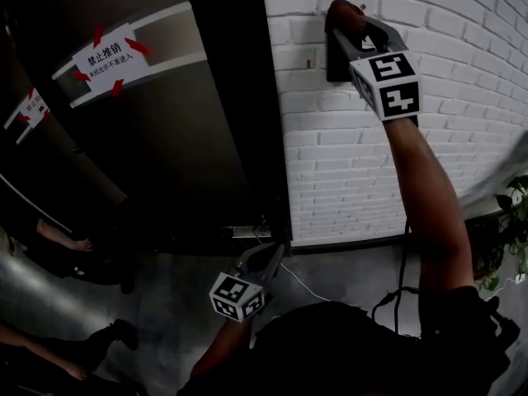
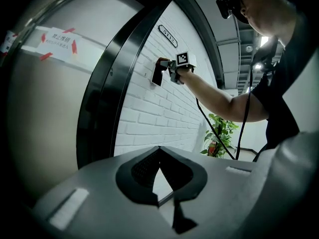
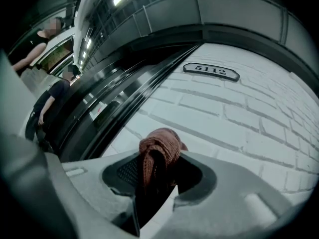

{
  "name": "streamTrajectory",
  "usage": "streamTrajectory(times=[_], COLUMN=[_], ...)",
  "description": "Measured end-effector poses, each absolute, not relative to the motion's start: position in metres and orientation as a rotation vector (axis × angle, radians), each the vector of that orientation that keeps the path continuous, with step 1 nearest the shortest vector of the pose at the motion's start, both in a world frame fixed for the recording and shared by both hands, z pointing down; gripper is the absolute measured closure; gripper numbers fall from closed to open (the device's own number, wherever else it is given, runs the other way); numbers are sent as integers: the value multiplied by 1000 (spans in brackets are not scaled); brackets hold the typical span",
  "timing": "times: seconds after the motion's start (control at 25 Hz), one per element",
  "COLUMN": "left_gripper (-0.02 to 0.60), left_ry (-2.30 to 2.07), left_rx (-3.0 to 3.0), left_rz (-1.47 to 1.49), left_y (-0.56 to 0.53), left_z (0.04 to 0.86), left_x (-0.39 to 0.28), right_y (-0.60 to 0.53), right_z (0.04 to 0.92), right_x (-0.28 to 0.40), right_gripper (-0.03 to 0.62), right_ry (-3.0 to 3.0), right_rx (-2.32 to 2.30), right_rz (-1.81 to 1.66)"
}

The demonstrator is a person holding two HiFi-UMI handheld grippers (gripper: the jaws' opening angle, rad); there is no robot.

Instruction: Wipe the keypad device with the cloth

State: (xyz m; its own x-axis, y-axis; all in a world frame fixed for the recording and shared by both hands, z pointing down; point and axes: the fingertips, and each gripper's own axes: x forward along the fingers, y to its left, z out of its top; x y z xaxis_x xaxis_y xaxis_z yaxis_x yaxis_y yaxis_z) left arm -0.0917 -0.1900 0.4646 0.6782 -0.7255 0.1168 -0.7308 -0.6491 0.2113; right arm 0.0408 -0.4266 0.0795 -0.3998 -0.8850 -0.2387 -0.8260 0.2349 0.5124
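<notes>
The keypad device (image 1: pixel 334 63) is a small dark box fixed to the white brick wall; it also shows in the left gripper view as the device (image 2: pixel 156 77). My right gripper (image 1: pixel 350 28) is raised against its top and is shut on a reddish-brown knitted cloth (image 1: pixel 344 11). In the right gripper view the cloth (image 3: pixel 160 144) bunches out between the jaws of that gripper (image 3: pixel 158 159), touching the brick; the keypad is hidden there. My left gripper (image 1: pixel 271 256) hangs low near the door frame's foot, shut and empty, with its tips (image 2: pixel 159 151) meeting.
A black door frame (image 1: pixel 235 97) stands left of the keypad, beside a glass door with a taped notice (image 1: pixel 107 56). A number plate (image 3: pixel 211 71) sits higher on the wall. A potted plant (image 1: pixel 511 221) is at the right. A cable (image 1: pixel 402 279) hangs from my right arm. People stand beyond the door (image 3: pixel 50 103).
</notes>
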Motion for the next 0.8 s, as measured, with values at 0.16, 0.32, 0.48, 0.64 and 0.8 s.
streamTrajectory(times=[0.16, 0.32, 0.48, 0.64, 0.8], left_gripper=[565, 565, 565, 565, 565], left_ry=[-1156, -1145, -1135, -1133, -1132], left_rx=[2653, 2654, 2656, 2664, 2661], left_rz=[34, 36, 40, 35, 33], left_y=[-190, -192, -192, -192, -191], left_z=[467, 467, 467, 468, 467], left_x=[-88, -86, -83, -83, -84], right_y=[-426, -427, -427, -427, -426], right_z=[91, 104, 119, 138, 163], right_x=[42, 43, 42, 42, 45], right_gripper=[451, 450, 450, 450, 450], right_ry=[-2384, -2388, -2388, -2391, -2377], right_rx=[1659, 1653, 1646, 1627, 1613], right_rz=[-878, -851, -826, -792, -760])
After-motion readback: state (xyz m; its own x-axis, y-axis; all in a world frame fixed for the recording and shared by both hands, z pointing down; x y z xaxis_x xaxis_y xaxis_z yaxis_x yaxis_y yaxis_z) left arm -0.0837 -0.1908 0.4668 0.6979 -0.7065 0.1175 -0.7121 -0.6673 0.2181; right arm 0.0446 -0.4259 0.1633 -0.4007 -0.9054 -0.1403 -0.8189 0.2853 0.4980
